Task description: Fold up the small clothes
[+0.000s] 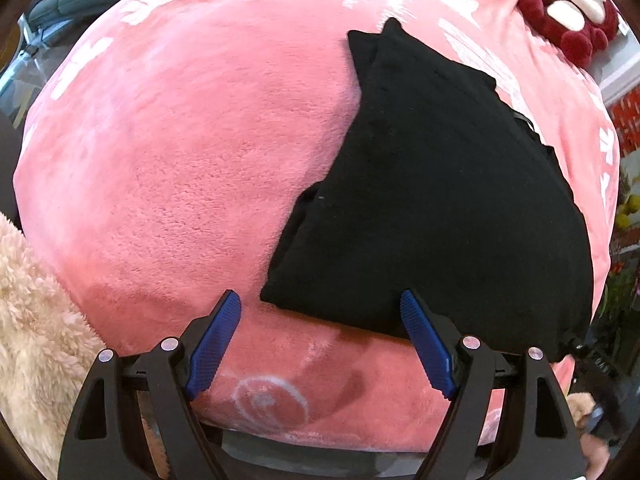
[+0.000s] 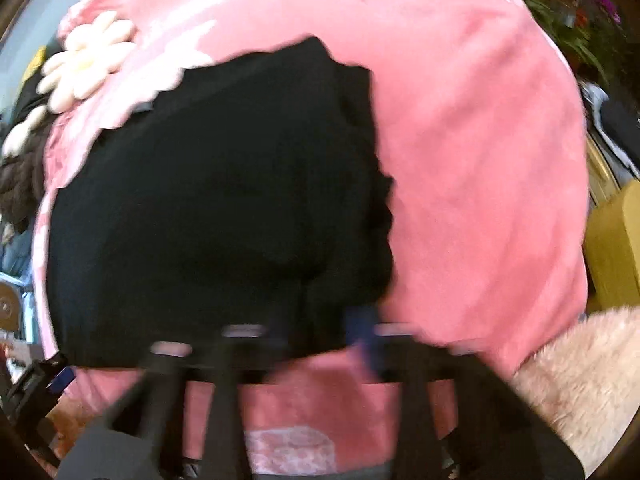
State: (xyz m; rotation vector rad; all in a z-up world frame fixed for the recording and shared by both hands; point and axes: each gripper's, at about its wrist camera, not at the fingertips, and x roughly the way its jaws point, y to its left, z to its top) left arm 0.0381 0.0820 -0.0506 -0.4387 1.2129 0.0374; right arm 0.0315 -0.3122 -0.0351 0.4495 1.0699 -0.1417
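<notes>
A folded black garment [image 1: 432, 200] lies on the pink blanket [image 1: 180, 160]. The left gripper [image 1: 324, 344] is released above its near edge; the right gripper [image 2: 320, 332] is clenched, too blurred to show on what.

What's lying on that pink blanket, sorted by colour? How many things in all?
Black: 1, the folded black garment
Dark red and white: 1, the plush monkey
Cream: 1, the flower-shaped cushion
Total: 3, all on the pink blanket

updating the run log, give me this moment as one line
item: folded black fabric garment on pink fleece blanket | left gripper: jaws open at near edge | right gripper: blurred, jaws shut
</notes>
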